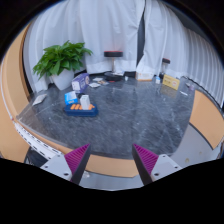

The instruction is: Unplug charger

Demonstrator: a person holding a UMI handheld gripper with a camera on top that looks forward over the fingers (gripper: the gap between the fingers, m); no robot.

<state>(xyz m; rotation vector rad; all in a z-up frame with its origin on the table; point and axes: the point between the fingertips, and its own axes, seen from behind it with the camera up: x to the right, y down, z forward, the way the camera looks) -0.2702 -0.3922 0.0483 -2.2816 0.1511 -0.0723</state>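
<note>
Hovering open tool (112, 160), charger indistinct.

A dark grey marbled bench with a pale wooden rim (120, 125) carries a leafy green plant in a white pot (61, 65) at its far side. Near the plant lies a flat blue tray holding orange and white items (80, 104). White curtains (95, 25) hang behind the bench. A small cardboard-coloured box (171, 81) stands at the far edge, well apart from the plant.
</note>
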